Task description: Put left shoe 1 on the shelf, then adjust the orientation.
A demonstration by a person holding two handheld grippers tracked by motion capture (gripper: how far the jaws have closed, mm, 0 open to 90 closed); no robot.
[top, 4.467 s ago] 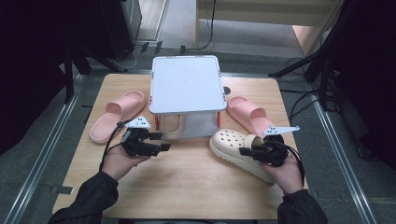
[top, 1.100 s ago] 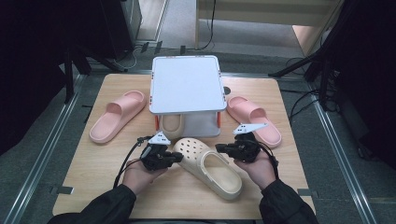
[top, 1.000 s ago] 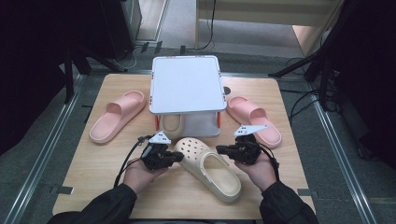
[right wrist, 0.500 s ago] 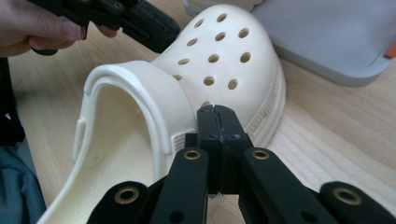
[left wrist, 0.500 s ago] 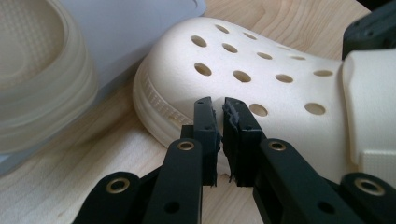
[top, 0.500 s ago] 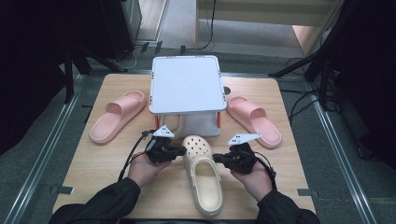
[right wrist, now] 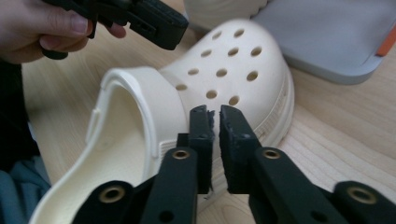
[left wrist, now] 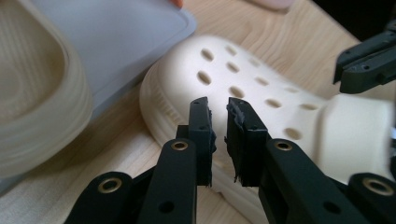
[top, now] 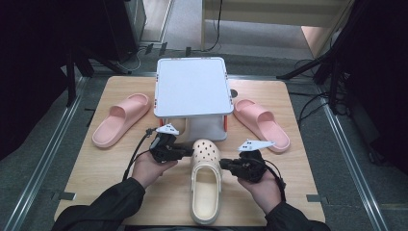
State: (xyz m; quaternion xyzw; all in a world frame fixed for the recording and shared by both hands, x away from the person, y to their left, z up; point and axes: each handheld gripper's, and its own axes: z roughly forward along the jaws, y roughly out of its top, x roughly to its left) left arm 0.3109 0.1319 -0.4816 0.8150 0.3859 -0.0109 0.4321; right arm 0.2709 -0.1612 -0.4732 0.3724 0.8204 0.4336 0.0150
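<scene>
No readable writing on cream clog. L gripper & R gripper flanked it, jaws just cracking apart, nothing pinched.

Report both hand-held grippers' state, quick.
Left hand-held gripper: jaws just opening, narrow gap, nothing between them, beside the cream clog.
Right hand-held gripper: the same, jaws just opening, holding nothing.

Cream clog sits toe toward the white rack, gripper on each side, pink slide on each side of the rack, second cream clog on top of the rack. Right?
Not quite. The second cream clog sits under the white rack, not on its bare top, as the high view shows. The rest holds: cream clog toe toward the rack, gripper either side, pink slides flanking.
</scene>
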